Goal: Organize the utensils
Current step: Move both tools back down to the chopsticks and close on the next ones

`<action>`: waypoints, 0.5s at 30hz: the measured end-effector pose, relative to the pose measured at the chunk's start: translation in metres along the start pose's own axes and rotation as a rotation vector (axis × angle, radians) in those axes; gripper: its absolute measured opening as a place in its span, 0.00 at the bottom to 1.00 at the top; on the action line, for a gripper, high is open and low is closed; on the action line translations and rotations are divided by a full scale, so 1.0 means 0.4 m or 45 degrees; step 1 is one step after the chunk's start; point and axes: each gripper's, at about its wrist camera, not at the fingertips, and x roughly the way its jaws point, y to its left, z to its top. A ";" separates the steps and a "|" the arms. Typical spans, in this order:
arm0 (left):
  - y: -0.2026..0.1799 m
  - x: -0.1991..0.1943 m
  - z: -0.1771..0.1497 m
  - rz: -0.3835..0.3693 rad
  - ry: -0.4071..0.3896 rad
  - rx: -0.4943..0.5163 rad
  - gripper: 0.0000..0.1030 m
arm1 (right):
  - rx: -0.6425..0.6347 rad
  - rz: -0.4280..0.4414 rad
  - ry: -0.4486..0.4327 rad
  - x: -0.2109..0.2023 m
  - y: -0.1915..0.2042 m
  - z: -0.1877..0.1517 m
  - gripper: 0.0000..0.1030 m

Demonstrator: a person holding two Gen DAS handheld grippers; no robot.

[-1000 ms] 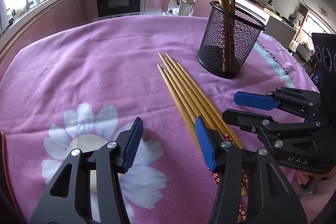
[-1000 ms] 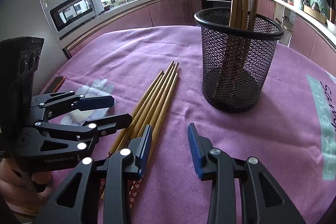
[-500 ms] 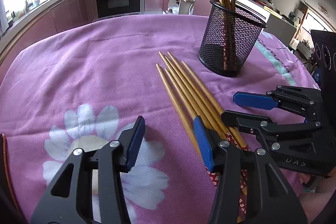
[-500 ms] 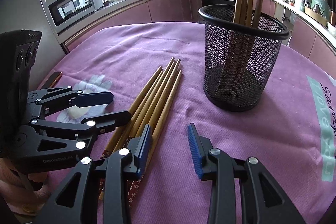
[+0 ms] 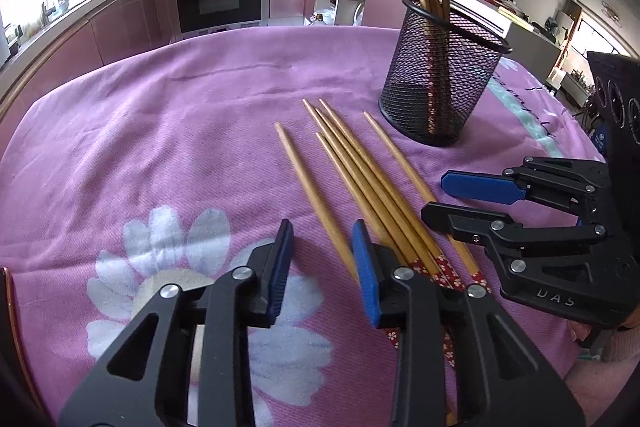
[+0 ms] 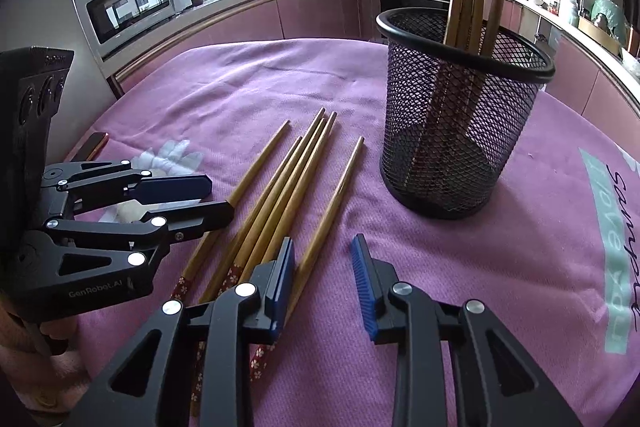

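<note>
chopsticks [image 5: 360, 183] lie loose on the purple cloth [image 5: 160, 131], six of them, patterned handle ends toward the grippers and thin tips toward the mesh holder [image 5: 440, 83]. nearest, the left gripper [image 5: 322, 267] hangs with its jaws apart, holding nothing, straddling the handle end of the leftmost stick. the right gripper [image 6: 324, 275] is likewise spread and empty, beside the rightmost stick. best, i judge, to lower one gripper around a single stick near the handle, pinching across its width. their long axes fan slightly, running from the grippers toward the holder, where more chopsticks already stand upright.
</note>
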 end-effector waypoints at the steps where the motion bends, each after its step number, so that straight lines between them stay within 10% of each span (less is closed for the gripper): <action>1: 0.001 0.002 0.003 0.005 0.001 0.000 0.25 | -0.002 -0.002 0.000 0.003 0.002 0.002 0.27; 15: 0.011 0.030 0.035 0.051 -0.005 -0.044 0.18 | 0.014 -0.033 -0.003 0.017 -0.004 0.022 0.11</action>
